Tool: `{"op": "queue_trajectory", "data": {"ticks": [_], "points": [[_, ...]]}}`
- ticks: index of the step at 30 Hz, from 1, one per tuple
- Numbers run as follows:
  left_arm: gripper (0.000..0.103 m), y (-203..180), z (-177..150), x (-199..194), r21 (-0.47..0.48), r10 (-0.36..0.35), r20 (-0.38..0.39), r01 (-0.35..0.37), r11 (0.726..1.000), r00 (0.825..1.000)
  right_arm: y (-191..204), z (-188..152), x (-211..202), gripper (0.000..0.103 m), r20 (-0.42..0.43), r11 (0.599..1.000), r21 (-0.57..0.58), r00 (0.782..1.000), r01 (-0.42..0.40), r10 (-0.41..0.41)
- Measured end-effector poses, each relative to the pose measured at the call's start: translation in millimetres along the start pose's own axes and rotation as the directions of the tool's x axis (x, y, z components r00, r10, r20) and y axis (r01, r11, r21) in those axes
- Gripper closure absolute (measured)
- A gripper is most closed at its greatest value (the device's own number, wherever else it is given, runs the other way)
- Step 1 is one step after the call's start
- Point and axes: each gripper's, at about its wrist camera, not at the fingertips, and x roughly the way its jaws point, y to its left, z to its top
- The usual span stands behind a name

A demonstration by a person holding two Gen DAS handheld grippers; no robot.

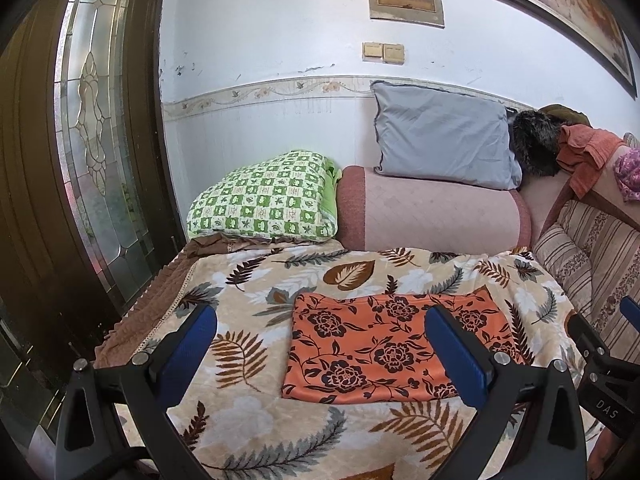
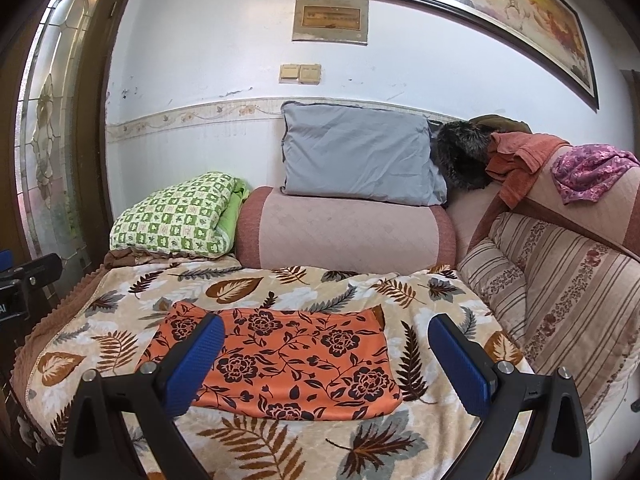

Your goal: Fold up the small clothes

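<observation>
Item: 1 orange cloth (image 1: 384,346), black floral print, lying flat on the leaf-print blanket (image 1: 256,412) that covers the sofa seat, roughly mid-seat and nearer the front edge than the cushions.

Condition: a neat rectangle with straight edges and almost no wrinkles. It looks already folded at least once, though the layers cannot be counted from here. The far right corner (image 2: 378,312) lifts slightly and shows a darker underside.

Tools: left gripper (image 1: 320,344) and right gripper (image 2: 324,344), both with jaws wide apart and empty, both above the near edge of the cloth, neither touching it. The cloth's left edge falls between the left gripper's fingers, its right edge between the right gripper's.

Risks, as judged from here:
- The blanket is plush. A low pinch could catch its pile along with the cloth and drag both.
- The cloth looks thin and slippery. Gripping only the top layer would peel the fold open.
- Uneven lifting by the 2 grippers would skew the edges.
- The 2 grippers sit near each other and could collide over the cloth.

Surroundings: green checked pillow (image 1: 266,196), grey pillow (image 1: 444,136), pink bolster (image 1: 432,216), well clear of the work.
</observation>
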Motion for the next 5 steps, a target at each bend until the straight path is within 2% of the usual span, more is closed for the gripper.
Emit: {"op": "queue_trajectory", "data": {"ticks": [5], "points": [[0.0, -3.7, -2.8, 12.9, 0.009, 0.002, 0.017, -0.003, 1.0, 1.0, 1.2, -2.5, 20.0, 0.0, -0.021, 1.0, -0.008, 1.0, 0.0, 0.0]]}}
